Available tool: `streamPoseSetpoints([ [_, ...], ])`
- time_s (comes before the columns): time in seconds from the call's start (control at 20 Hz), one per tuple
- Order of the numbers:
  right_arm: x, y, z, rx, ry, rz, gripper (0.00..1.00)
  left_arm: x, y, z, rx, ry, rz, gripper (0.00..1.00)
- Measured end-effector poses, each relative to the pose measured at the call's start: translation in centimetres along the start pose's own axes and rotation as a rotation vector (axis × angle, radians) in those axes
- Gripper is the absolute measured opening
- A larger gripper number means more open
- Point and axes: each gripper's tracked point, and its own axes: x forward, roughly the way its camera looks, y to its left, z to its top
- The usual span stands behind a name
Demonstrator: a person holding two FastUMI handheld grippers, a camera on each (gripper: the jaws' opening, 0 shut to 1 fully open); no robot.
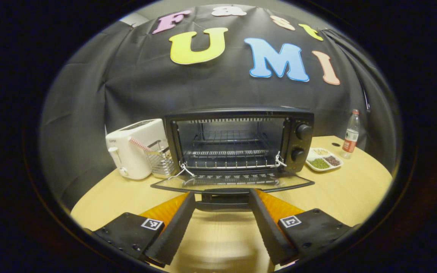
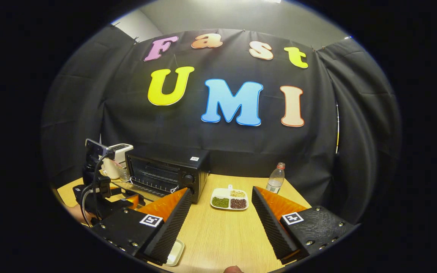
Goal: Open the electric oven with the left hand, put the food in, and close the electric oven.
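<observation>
The black electric oven (image 1: 237, 140) stands at the back of the table, its glass door (image 1: 233, 182) folded down flat and the wire racks inside bare. My left gripper (image 1: 222, 194) is open, a finger on either side of the door's handle (image 1: 223, 200) at the door's front edge. A white divided dish of beans (image 1: 324, 159) sits right of the oven. In the right gripper view, my right gripper (image 2: 221, 190) hangs open above the table, nothing between its fingers, the dish (image 2: 229, 200) just ahead. The oven (image 2: 167, 172) and left gripper (image 2: 101, 197) lie to the left.
A white toaster (image 1: 135, 148) and a wire rack (image 1: 160, 159) stand left of the oven. A plastic bottle (image 1: 350, 134) is at the far right near the cloth wall. A white plate's edge (image 2: 175, 253) peeks from under my right gripper. Bare wooden table (image 2: 222, 235) lies in front.
</observation>
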Motion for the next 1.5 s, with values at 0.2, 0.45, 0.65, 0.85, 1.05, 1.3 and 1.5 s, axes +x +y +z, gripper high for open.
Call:
streamPoseSetpoints([
  [0.2, -0.3, 0.0, -0.2, 0.014, 0.003, 0.002, 0.99, -0.1, 0.0, -2.7, -0.012, 0.087, 0.004, 0.96],
  [0.45, -0.2, 0.0, -1.6, 0.064, 0.043, 0.017, 0.99, -3.4, 0.7, -0.2, -0.004, 0.03, 0.002, 0.98],
  [0.65, 0.2, 1.0, -3.4, 0.096, 0.115, 0.072, 0.99, -7.9, 2.0, 4.7, 0.014, -0.079, 0.031, 0.96],
  [0.85, 0.1, 2.5, -5.5, 0.126, 0.188, 0.149, 0.99, -12.6, 2.8, 11.0, -0.01, -0.219, 0.056, 1.0],
  [1.05, -0.1, 4.5, -8.5, 0.147, 0.309, 0.239, 0.99, -16.9, 3.8, 15.8, -0.033, -0.327, 0.082, 0.95],
  [1.3, -1.1, 7.0, -12.3, 0.198, 0.484, 0.359, 0.99, -21.3, 5.1, 19.5, -0.014, -0.428, 0.112, 0.95],
  [1.5, -2.4, 9.1, -15.3, 0.281, 0.649, 0.442, 0.99, -23.4, 6.6, 20.3, 0.011, -0.47, 0.155, 1.0],
])
